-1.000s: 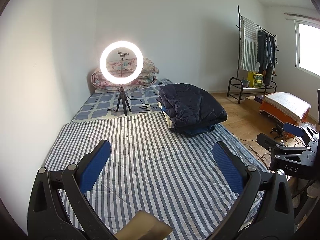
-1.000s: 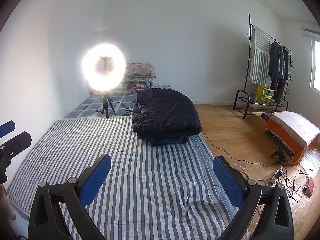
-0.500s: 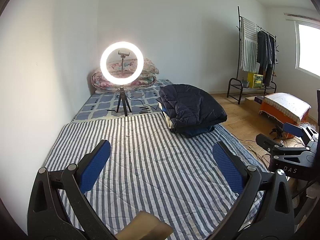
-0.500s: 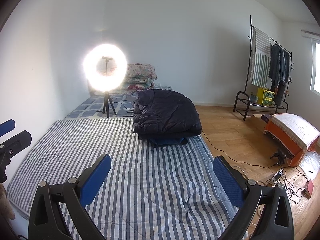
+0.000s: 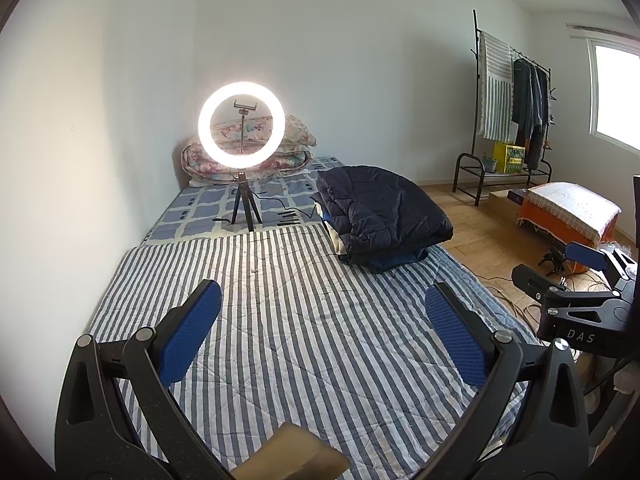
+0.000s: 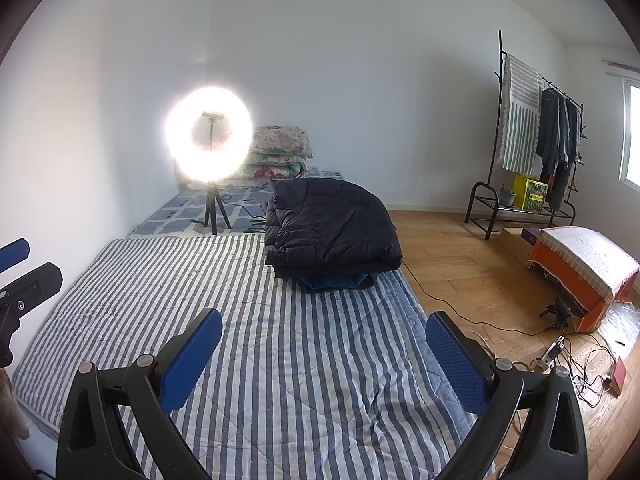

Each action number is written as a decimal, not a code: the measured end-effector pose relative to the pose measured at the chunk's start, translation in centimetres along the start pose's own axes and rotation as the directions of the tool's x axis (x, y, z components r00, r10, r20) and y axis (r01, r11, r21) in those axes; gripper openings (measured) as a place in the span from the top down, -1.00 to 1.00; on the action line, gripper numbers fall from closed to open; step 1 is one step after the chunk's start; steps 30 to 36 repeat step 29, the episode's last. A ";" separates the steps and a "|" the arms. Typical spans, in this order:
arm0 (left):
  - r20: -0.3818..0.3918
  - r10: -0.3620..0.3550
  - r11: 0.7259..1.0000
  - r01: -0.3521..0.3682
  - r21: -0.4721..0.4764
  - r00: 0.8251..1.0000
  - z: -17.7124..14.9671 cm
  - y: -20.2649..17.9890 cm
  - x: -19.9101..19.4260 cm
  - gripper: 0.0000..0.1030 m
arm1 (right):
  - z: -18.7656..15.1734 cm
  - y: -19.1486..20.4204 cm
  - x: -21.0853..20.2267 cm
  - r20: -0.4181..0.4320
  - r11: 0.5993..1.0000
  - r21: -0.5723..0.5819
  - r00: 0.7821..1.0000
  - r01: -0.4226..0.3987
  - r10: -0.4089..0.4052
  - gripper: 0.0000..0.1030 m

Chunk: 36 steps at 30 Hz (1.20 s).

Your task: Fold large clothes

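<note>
A dark navy puffer jacket (image 5: 384, 212) lies folded on top of a small stack of clothes at the far right of the striped quilt (image 5: 304, 320); the right wrist view shows the same jacket (image 6: 332, 228) over a blue garment (image 6: 336, 280). My left gripper (image 5: 324, 332) hangs open above the near part of the quilt, nothing between its blue pads. Further right, my right gripper (image 6: 324, 352) is open too and holds nothing. Both are well short of the stack.
A lit ring light on a tripod (image 5: 242, 126) stands at the back of the bed before folded floral bedding (image 5: 296, 136). A clothes rack (image 5: 516, 112), an orange covered box (image 5: 568, 212) and floor cables (image 6: 568, 356) lie to the right.
</note>
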<state>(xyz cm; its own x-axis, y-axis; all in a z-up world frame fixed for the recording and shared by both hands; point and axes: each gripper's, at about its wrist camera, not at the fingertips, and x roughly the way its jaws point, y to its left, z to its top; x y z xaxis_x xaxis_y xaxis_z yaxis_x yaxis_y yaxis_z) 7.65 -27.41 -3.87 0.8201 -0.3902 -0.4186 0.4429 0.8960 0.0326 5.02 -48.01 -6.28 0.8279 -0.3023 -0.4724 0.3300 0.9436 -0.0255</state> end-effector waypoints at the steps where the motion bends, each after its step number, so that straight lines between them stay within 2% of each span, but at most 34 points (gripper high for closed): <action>1: -0.002 -0.002 1.000 0.002 -0.001 1.000 0.0 0.0 0.0 -1.00 | 0.0 0.0 0.0 0.000 1.000 0.000 1.000 0.000 0.000 -0.99; 18: -0.005 -0.012 1.000 0.012 0.003 1.000 -0.4 0.3 0.0 -1.00 | -0.3 -0.3 0.0 -0.010 1.000 0.005 1.000 -0.001 0.001 -0.99; 26: 0.027 0.003 1.000 -0.004 0.026 1.000 -0.7 0.3 -0.5 -1.00 | -0.3 -0.4 0.1 -0.013 1.000 0.004 1.000 -0.003 0.003 -0.99; 36: 0.027 0.009 1.000 -0.010 0.024 1.000 -0.6 0.6 -0.5 -1.00 | -0.4 -0.4 0.1 -0.015 1.000 0.007 1.000 -0.003 0.003 -0.99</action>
